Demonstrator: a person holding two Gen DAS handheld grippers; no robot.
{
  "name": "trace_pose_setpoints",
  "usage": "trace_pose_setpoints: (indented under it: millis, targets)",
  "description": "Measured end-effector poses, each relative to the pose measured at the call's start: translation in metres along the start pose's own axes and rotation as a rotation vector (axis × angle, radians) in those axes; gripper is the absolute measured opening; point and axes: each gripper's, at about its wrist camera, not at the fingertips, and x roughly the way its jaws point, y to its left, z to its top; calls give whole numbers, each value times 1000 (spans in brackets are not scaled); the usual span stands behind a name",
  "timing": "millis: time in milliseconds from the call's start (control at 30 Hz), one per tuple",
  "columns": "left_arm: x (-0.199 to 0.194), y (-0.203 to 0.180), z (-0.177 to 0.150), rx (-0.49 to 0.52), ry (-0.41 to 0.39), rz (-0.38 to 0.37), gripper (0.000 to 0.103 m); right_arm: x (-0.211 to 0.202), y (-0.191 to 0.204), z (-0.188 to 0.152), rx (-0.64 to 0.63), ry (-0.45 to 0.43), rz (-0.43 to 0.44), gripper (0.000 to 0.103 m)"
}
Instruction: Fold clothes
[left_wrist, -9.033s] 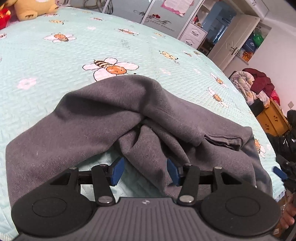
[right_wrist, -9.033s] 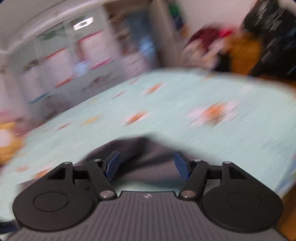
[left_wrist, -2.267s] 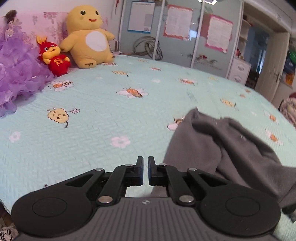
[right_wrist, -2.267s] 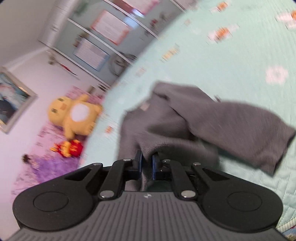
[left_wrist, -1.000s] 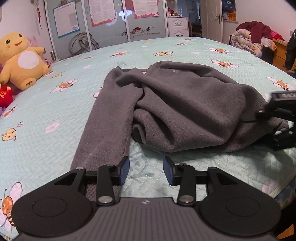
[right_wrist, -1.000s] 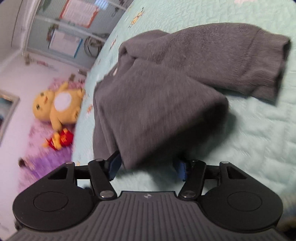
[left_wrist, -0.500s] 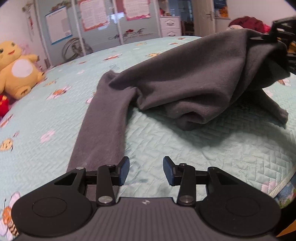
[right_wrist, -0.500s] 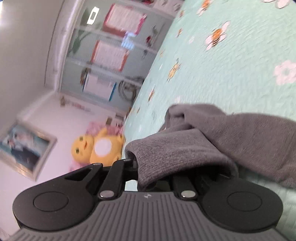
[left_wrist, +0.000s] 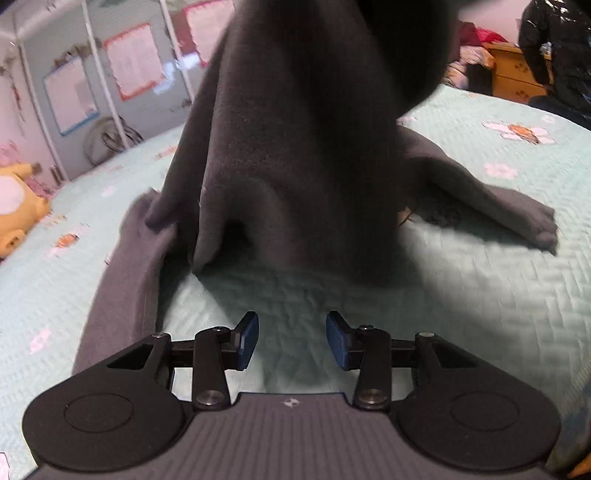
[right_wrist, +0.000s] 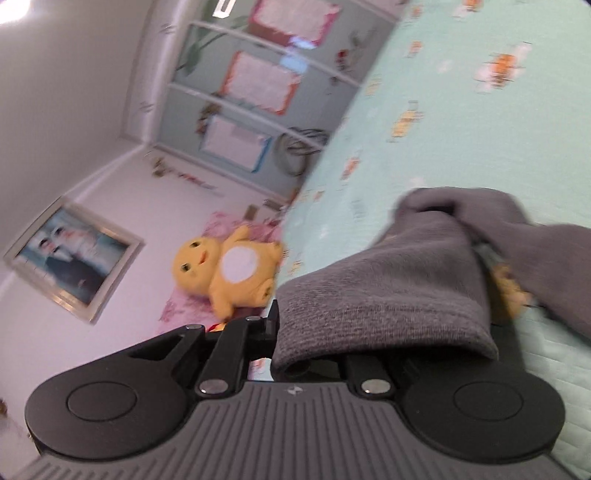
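Slippage is threatening: the right gripper (right_wrist: 310, 354) is clamping the grey sweater (left_wrist: 295, 155) by one edge, hanging it over the bed (left_wrist: 461, 277), while the left gripper (left_wrist: 291, 339) is opening, empty, so sleeves may bunch.

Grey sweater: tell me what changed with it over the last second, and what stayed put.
The right gripper shut on a fold of the grey sweater and lifted it, so it now hangs like a tent above the bed instead of lying heaped. The left gripper moved nearer; its fingers are opening, with nothing between them. One sleeve and the yellow plush toy stayed put.
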Motion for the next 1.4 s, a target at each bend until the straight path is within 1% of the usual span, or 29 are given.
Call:
trace_pose_setpoints:
  millis: [67, 100, 200, 300, 433, 500, 533, 600, 700, 867, 933, 967, 1000, 1067, 1100, 1200, 1233, 1300, 1333, 1367, 1400]
  targets:
    - [3, 0, 4, -30, -16, 25, 54, 7, 18, 4, -17, 14, 32, 10]
    - [4, 0, 6, -48, -21, 28, 55, 11, 26, 6, -25, 22, 49, 11]
    - [1, 0, 10, -108, -28, -27, 55, 20, 43, 3, -68, 37, 76, 10]
    - [-12, -1, 4, -135, -40, -93, 55, 27, 49, 1, -96, 39, 49, 11]
    - [-32, 1, -5, -188, -53, -188, 55, 24, 39, -6, -95, 42, -2, 11]
    - [-46, 1, -10, -217, -74, -241, 55, 22, 29, -10, -76, 38, -31, 11]
    - [-53, 0, -11, -222, -89, -260, 55, 22, 25, -11, -61, 36, -44, 11]
    - [-62, -5, -10, -206, -123, -272, 60, 21, 20, -16, -48, 38, -55, 12]
    - [-55, -15, 1, -191, -128, -242, 60, 20, 19, -24, -43, 49, -56, 13]
    - [-31, -19, 13, -247, -101, -199, 60, 21, 27, -38, -69, 75, -45, 14]
    - [-25, -20, 10, -269, -72, -169, 55, 19, 30, -40, -74, 80, -44, 14]
    - [-23, -18, 9, -283, -61, -157, 40, 19, 31, -40, -75, 79, -44, 14]
    - [-24, -12, 6, -300, -59, -151, 22, 17, 31, -39, -76, 75, -46, 14]
    - [-25, 1, 2, -331, -60, -132, 8, 12, 30, -37, -84, 61, -61, 15]
    - [-29, 10, 1, -337, -72, -107, 4, 10, 30, -35, -94, 51, -72, 15]
    - [-45, 40, 2, -337, -120, -24, 4, 0, 29, -34, -158, 18, -129, 18]
    - [-54, 50, 4, -319, -148, 12, 4, -4, 29, -33, -188, 7, -153, 18]
    - [-70, 64, 9, -267, -198, 66, 5, -10, 27, -36, -270, 1, -229, 20]
    - [-75, 68, 11, -242, -209, 82, 6, -12, 23, -39, -307, 9, -263, 20]
    - [-78, 70, 13, -219, -209, 90, 10, -13, 20, -42, -342, 19, -295, 21]
    - [-78, 70, 14, -199, -203, 97, 11, -14, 14, -46, -363, 41, -321, 24]
